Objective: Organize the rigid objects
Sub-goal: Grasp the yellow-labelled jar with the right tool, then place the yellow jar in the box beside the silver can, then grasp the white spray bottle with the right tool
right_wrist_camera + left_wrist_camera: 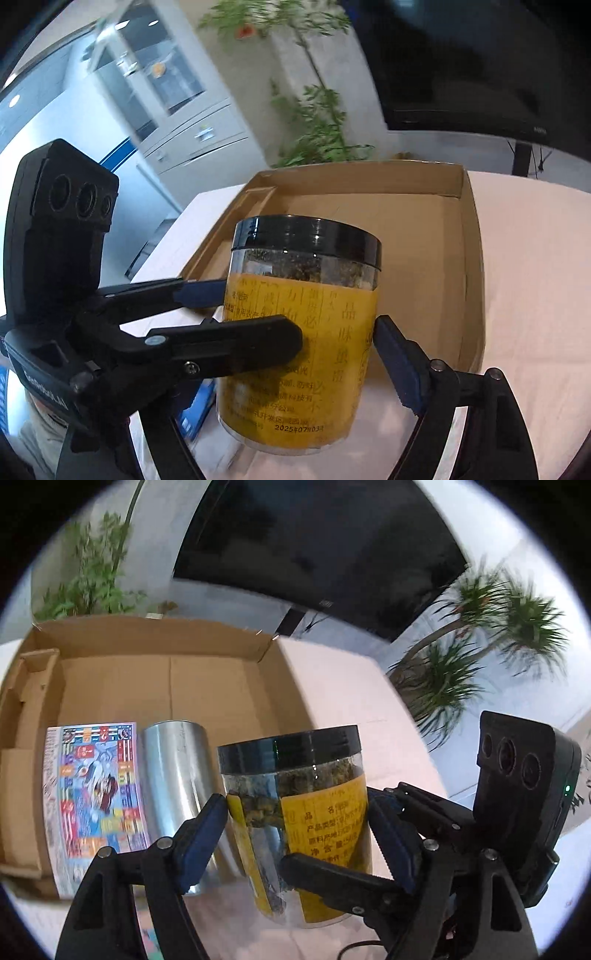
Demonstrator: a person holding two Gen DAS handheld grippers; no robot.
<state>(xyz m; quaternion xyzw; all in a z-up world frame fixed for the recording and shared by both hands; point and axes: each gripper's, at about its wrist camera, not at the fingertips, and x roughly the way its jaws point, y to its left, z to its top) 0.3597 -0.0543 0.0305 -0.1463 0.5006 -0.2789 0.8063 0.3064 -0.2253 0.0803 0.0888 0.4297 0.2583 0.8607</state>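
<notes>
Gripping the jar [295, 823] from both sides, left gripper [299, 834] and right gripper [336, 343] clamp it just before the cardboard box [166, 686]; uneven release could tip it.

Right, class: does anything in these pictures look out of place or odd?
Only the jar: the left gripper and the right gripper both flank it at once, outside the cardboard box. Its lid is on, and nothing looks spilled or broken.
</notes>
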